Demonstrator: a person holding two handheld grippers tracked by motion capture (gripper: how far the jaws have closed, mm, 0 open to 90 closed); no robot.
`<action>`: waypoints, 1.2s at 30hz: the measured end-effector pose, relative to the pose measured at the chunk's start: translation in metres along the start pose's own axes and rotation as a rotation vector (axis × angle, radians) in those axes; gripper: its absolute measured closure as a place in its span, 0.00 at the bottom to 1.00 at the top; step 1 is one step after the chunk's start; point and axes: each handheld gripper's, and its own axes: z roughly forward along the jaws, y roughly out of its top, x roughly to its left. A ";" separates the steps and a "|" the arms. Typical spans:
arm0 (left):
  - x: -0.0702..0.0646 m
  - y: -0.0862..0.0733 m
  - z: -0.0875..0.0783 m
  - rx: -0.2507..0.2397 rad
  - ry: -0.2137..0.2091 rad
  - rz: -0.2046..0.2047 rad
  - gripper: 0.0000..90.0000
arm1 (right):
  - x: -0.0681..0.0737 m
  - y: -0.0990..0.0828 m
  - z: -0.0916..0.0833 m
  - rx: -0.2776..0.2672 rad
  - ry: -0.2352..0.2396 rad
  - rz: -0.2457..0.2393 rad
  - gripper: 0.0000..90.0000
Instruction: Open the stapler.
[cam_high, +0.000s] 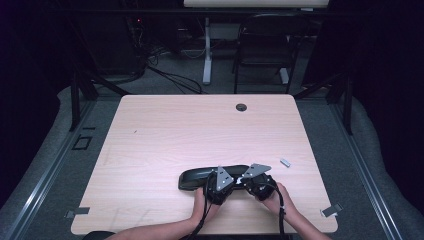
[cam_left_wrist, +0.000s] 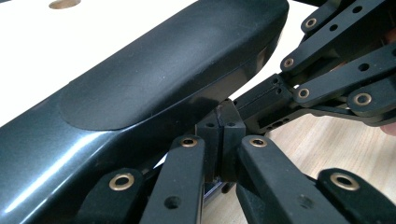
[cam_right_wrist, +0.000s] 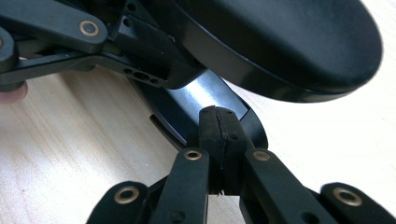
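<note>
A long black case-like object (cam_high: 200, 178) with a rounded glossy top lies on the wooden table (cam_high: 165, 135) near its front edge. The left gripper view has its dark top (cam_left_wrist: 154, 79) close up. In the right gripper view its rounded end (cam_right_wrist: 280, 42) sits above a shinier lower part (cam_right_wrist: 205, 95). My left gripper (cam_high: 231, 181) (cam_left_wrist: 223, 123) is shut, tips at the underside of the object's right end. My right gripper (cam_high: 244, 180) (cam_right_wrist: 218, 122) is shut too, tips against that lower part. The two grippers meet tip to tip; I cannot tell whether either pinches a thin edge.
A small grey piece (cam_high: 285, 162) lies on the table right of the hands. A cable hole (cam_high: 241, 107) sits near the far edge. Tape tabs (cam_high: 330, 211) mark the front corners. A chair (cam_high: 265, 45) and a desk leg (cam_high: 206, 60) stand beyond the table.
</note>
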 end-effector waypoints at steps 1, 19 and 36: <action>0.000 0.000 0.000 0.000 0.000 0.001 1.00 | 0.000 0.000 0.000 0.001 0.000 -0.001 1.00; -0.003 0.000 0.002 -0.017 0.002 -0.006 1.00 | 0.001 -0.001 0.000 -0.003 -0.005 -0.005 1.00; -0.003 0.001 0.002 -0.012 0.000 -0.016 1.00 | 0.000 -0.002 0.000 -0.014 -0.002 0.006 1.00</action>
